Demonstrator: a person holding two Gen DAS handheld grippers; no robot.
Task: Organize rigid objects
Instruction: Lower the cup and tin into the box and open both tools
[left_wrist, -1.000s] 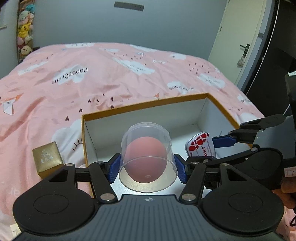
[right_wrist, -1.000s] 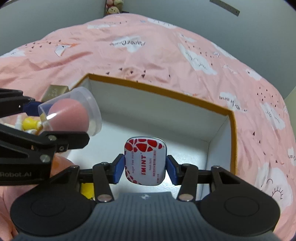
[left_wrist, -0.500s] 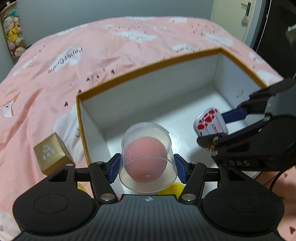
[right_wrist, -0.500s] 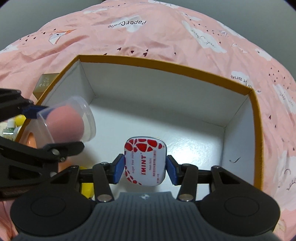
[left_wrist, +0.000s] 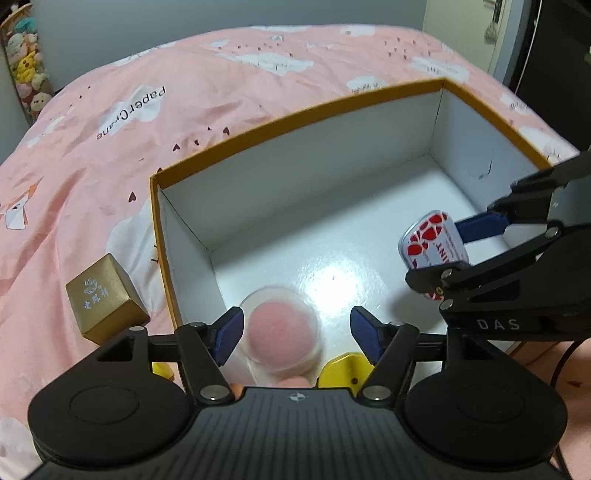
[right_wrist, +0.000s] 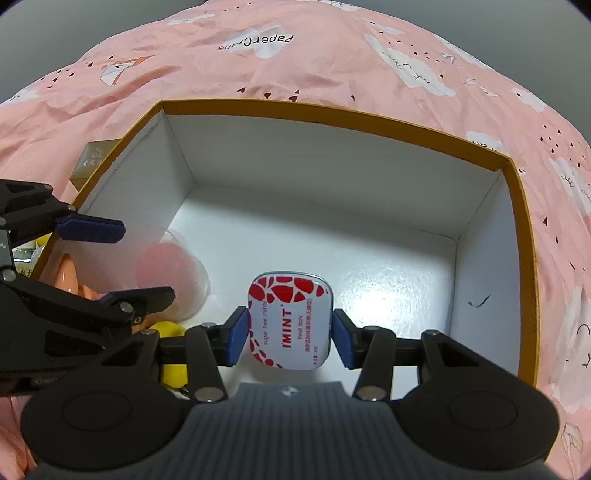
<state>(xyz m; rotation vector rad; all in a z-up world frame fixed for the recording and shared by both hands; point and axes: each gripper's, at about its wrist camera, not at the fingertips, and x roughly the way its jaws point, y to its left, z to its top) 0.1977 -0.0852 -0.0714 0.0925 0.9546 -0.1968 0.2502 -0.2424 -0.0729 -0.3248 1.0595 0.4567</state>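
Note:
A clear plastic cup with a pink ball inside (left_wrist: 280, 334) lies blurred in the near left corner of the white box with an orange rim (left_wrist: 295, 114). My left gripper (left_wrist: 297, 328) straddles the cup, its jaws opening and its pads off the cup. From the right wrist view the cup (right_wrist: 170, 269) sits loose between the left gripper's blue fingers (right_wrist: 92, 229). My right gripper (right_wrist: 290, 332) is shut on a red-and-white mint tin (right_wrist: 290, 321), held above the box floor. The tin (left_wrist: 432, 247) hangs at the box's right side in the left wrist view.
The box (right_wrist: 332, 112) sits on a pink bedspread with cloud prints. A gold cube box (left_wrist: 103, 295) lies just outside its left wall. Yellow (left_wrist: 343, 371) and peach-coloured items (right_wrist: 68, 273) lie by the near edge. Plush toys and a door stand beyond the bed.
Both grippers sank toward the box. The left jaws spread and the cup with the pink ball dropped out of them onto the box floor. The right gripper keeps its hold on the tin.

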